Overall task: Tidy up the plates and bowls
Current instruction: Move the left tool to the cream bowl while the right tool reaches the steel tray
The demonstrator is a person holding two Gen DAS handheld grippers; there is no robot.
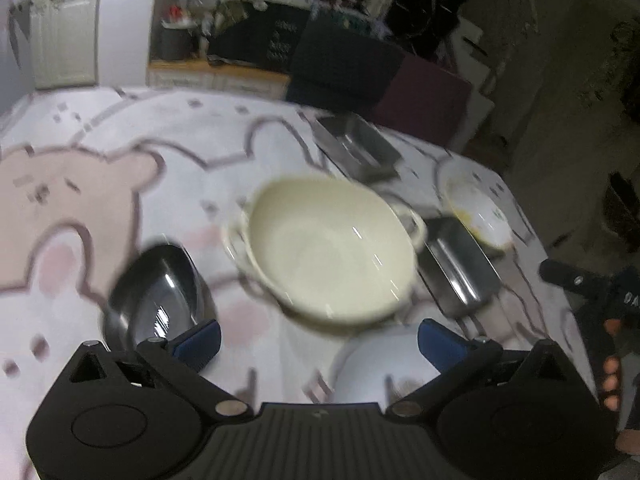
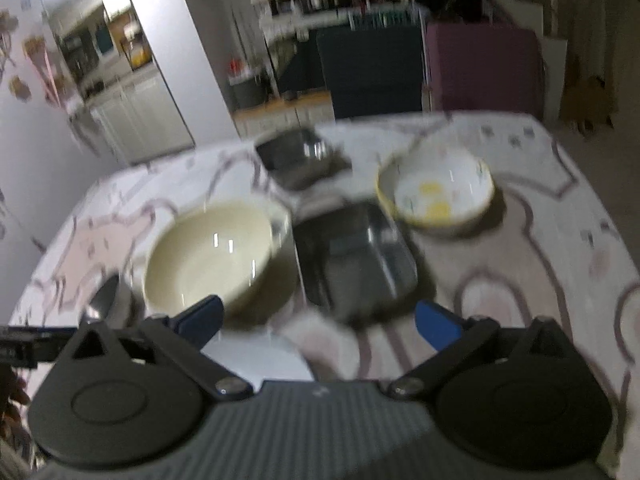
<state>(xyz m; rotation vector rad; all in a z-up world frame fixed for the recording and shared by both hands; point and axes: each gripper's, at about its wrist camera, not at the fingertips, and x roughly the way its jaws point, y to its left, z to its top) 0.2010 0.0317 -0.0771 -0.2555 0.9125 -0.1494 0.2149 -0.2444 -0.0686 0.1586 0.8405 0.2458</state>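
Cream two-handled bowl (image 1: 332, 248) upright mid-table; patterned bowl (image 2: 436, 192) beyond; steel bowl (image 1: 158, 296) left.

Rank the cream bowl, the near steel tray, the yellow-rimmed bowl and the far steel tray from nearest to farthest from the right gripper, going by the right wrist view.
1. cream bowl, left, and near steel tray, centre: too close to call.
2. yellow-rimmed bowl, right, behind the near tray.
3. far steel tray, at the table's back edge.
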